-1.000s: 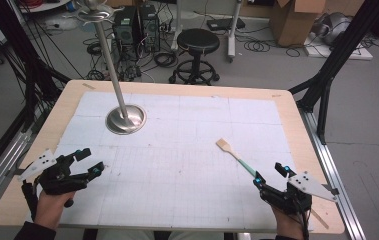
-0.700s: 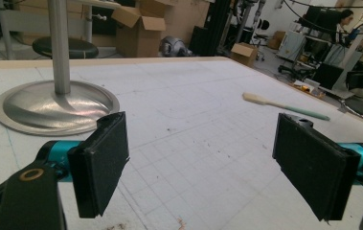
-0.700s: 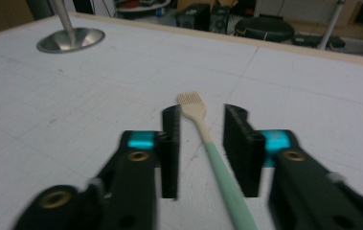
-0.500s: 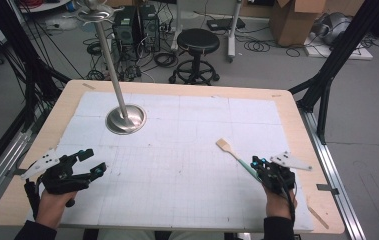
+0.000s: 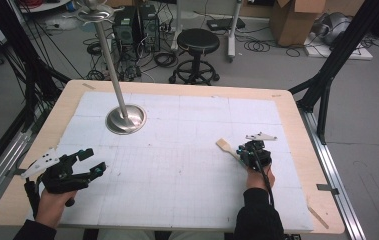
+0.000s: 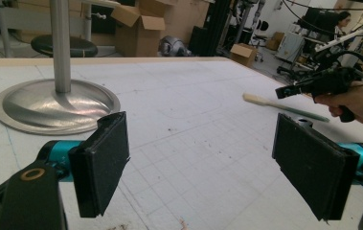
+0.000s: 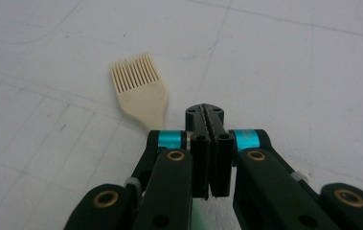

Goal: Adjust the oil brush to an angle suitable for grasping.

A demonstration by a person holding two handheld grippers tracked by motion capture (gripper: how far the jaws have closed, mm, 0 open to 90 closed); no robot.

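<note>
Cluttered lab floor behind, gridded white mat on the desk; pastry brush lies at about four o'clock from the lamp-like metal stand, flat on the mat; right hand-held gripper sits over its thin handle, jaws pressed together, whether pinching the handle I cannot tell; left hand-held gripper waits at seven o'clock, jaws wide, empty; brush looks light, stiff-handled, soft-bristled; grip mid-handle, not the bristles.
</note>
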